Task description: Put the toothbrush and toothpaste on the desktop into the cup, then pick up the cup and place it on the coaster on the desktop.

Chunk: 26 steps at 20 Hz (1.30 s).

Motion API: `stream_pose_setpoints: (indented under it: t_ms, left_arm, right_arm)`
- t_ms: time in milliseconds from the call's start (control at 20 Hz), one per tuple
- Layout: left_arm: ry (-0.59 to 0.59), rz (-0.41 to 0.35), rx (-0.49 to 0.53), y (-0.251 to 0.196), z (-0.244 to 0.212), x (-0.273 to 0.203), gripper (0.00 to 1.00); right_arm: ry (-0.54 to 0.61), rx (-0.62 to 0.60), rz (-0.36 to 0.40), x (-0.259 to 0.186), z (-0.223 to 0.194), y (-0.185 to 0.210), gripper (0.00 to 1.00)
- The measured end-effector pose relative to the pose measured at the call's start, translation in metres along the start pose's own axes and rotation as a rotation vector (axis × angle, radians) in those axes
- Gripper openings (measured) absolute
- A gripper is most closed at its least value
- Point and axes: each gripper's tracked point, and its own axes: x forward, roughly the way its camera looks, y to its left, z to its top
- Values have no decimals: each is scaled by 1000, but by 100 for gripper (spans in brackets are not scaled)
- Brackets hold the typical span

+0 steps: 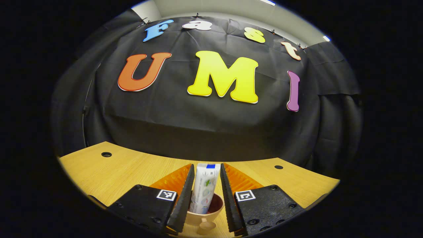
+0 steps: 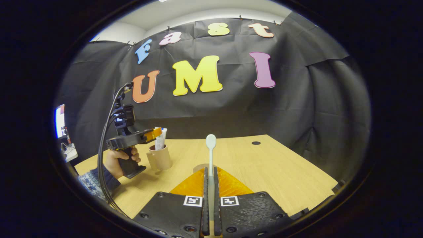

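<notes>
Toothpaste upright in cup; right claw grips toothbrush.

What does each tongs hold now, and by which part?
Right tongs: the toothbrush, by its handle. Left tongs: around the toothpaste standing in the cup; contact cannot be told.
</notes>
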Motion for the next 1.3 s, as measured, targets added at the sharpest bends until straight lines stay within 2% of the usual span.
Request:
stream_pose_setpoints:
  t_ms: [50,100,150,250,300,350,450,500,550,750,1050,1300]
  left_arm:
    - [4,-7,2,-3,2,-4,41]
    - [9,-11,8,-6,5,-8,62]
    - [6,-13,11,-7,9,-14,65]
    - [-6,-32,-3,-13,21,-30,78]
    - [-17,-30,-3,-13,26,-41,89]
    - [-31,-21,9,-11,32,-49,94]
    - [-58,12,42,-6,40,-71,97]
    - [-65,18,52,-6,40,-80,88]
    - [-63,12,60,-7,38,-90,98]
    - [-85,30,85,-4,39,-132,98]
    - [-45,55,38,9,16,-183,98]
    - [-31,133,52,44,-4,-214,98]
  right_arm:
    - [-4,-3,-3,-1,1,0,5]
    - [-10,-6,-4,-3,2,0,5]
    - [-16,-12,-5,-2,4,0,5]
    - [-21,-15,-3,-3,6,1,5]
    - [-21,-14,2,-4,5,4,5]
    - [-19,-11,6,-4,6,5,5]
    - [-18,-10,12,-4,7,8,5]
    - [-20,-9,13,-2,7,9,5]
    - [-20,-8,15,-1,9,11,5]
    - [-15,-17,35,7,14,26,5]
    - [-4,-29,101,25,29,68,5]
    - [-18,-40,145,53,53,106,5]
